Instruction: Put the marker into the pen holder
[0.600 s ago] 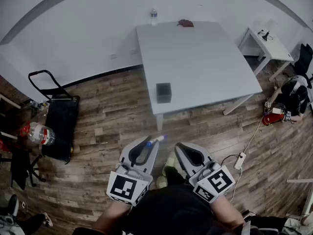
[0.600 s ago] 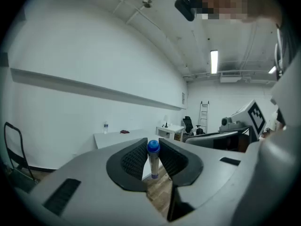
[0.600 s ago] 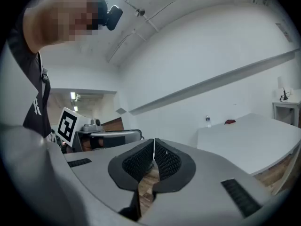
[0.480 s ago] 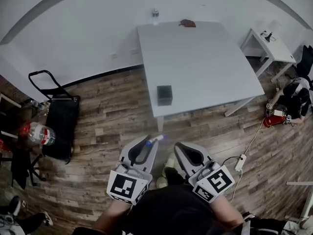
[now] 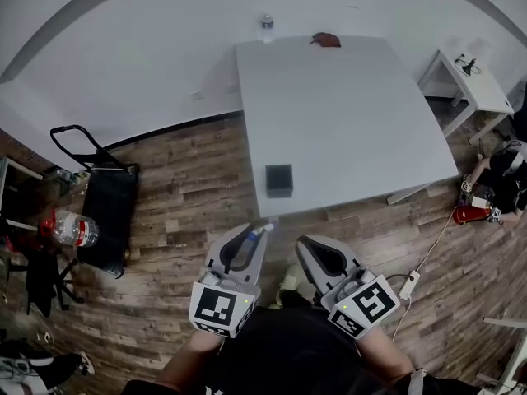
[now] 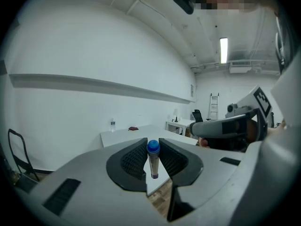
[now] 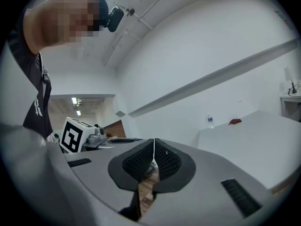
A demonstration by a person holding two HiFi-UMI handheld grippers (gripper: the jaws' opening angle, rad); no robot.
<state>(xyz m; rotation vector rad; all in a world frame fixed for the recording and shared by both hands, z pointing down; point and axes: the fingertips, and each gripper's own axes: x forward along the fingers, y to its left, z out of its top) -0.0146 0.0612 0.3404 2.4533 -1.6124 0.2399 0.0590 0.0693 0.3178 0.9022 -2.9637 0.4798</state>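
A marker (image 6: 153, 163) with a blue cap stands upright between the pads of my left gripper (image 6: 153, 155), which is shut on it. In the head view the marker (image 5: 257, 236) pokes out past the left gripper (image 5: 250, 239), over the wooden floor just short of the table's near edge. The pen holder (image 5: 279, 179), a small dark square box, stands on the white table (image 5: 346, 105) close to its near left corner, ahead of the left gripper. My right gripper (image 5: 304, 244) is beside the left one; its jaws (image 7: 154, 150) are shut with nothing between them.
A water bottle (image 5: 267, 25) and a small red-brown thing (image 5: 327, 39) sit at the table's far edge. A black cart (image 5: 105, 212) and a large water jug (image 5: 76, 230) stand at the left. At the right are a small white side table (image 5: 471, 89) and a power strip (image 5: 409, 284).
The table and pen holder have slid lower in the head view, nearer to both grippers. The marker stays gripped in the left gripper.
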